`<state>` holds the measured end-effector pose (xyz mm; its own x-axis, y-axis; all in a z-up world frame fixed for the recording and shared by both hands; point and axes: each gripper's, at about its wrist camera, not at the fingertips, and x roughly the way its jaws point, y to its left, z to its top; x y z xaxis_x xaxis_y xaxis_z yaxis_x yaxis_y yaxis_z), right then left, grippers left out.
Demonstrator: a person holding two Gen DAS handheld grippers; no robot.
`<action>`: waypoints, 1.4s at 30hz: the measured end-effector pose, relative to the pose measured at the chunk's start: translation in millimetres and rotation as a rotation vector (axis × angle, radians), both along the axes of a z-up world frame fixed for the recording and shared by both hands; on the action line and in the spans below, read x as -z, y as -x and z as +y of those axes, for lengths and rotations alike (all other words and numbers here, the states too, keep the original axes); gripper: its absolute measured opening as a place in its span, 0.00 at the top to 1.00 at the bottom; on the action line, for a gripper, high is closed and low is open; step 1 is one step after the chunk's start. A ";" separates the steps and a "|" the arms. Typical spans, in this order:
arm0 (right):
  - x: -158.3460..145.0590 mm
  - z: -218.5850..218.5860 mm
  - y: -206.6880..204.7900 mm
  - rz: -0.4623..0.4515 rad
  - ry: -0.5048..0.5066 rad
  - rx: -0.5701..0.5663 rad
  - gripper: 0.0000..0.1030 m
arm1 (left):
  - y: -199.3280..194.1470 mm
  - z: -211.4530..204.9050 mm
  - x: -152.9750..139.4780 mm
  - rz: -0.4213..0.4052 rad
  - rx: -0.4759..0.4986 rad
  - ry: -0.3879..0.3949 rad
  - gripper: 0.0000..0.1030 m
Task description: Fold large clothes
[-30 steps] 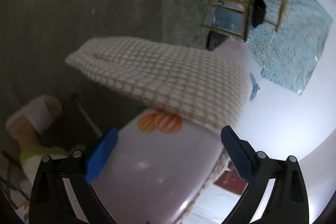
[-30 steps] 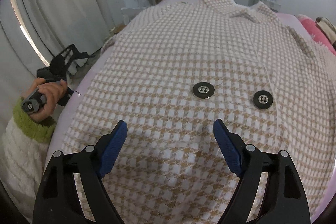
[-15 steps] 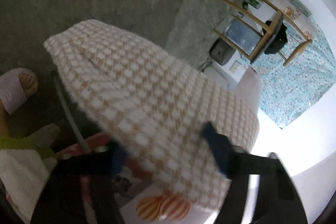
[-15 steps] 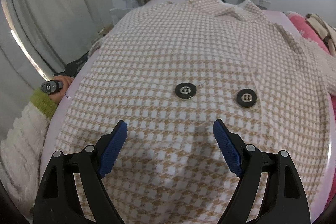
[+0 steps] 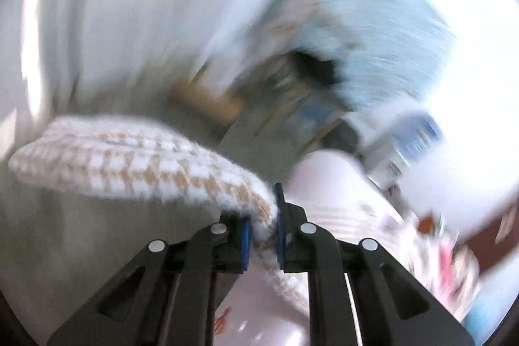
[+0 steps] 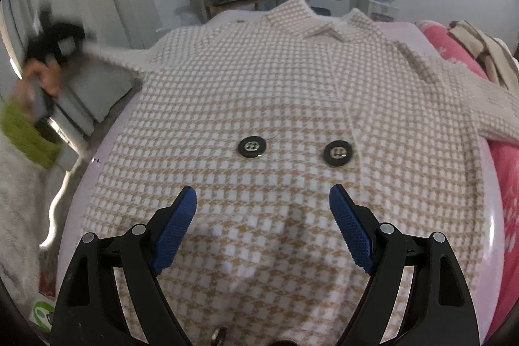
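The checked coat point(image 6: 279, 106) is lying flat, filling the frame's centre, no fold laid yet. The left gripper point(image 5: 262, 235) is pinching its sleeve point(image 5: 129, 164) (lower left); the right gripper point(image 6: 262, 229) is hovering wide open.

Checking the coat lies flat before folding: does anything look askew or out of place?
The checked coat lies spread flat, buttons up, but its sleeve stretches off the bed edge, pinched in the left claw. The other sleeve lies over the pink blanket. The right claw is open above it.
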<state>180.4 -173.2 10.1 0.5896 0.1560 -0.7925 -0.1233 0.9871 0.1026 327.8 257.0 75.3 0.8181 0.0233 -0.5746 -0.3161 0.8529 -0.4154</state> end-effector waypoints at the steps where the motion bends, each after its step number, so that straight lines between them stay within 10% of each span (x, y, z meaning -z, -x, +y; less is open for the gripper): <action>1: -2.3 -4.6 2.9 -0.007 0.001 0.011 0.23 | 8.0 -35.8 -29.3 -0.052 0.080 -0.106 0.89; 4: -10.3 -16.2 12.1 -0.028 0.006 0.047 0.23 | 33.7 -137.0 -72.5 -0.139 0.329 -0.297 0.89; 8: -20.9 -36.6 25.9 -0.054 0.022 0.108 0.23 | 67.4 -246.3 -49.8 -0.092 0.624 -0.425 0.86; 13: -23.4 -70.0 47.2 -0.050 0.028 0.202 0.21 | 61.7 -286.3 42.7 0.136 0.776 -0.336 0.33; 17: -14.6 -98.1 58.5 -0.009 -0.008 0.269 0.21 | 61.6 -274.7 94.3 0.296 0.740 -0.265 0.33; 21: -13.6 -123.9 64.2 0.004 -0.068 0.300 0.21 | 81.4 -246.1 82.3 0.226 0.722 -0.151 0.29; 28: -32.1 -174.8 33.7 -0.023 -0.324 0.278 0.21 | 77.3 -203.4 85.8 0.287 0.543 -0.255 0.29; 42: 39.7 -191.9 -97.3 0.244 -0.306 0.286 0.70 | 65.0 -200.7 108.5 0.259 0.406 -0.272 0.30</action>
<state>277.8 -365.2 -29.6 0.4457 0.2625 -0.8558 0.2122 0.8978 0.3859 262.7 56.3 -33.2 0.6248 -0.0892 -0.7757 -0.0018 0.9933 -0.1156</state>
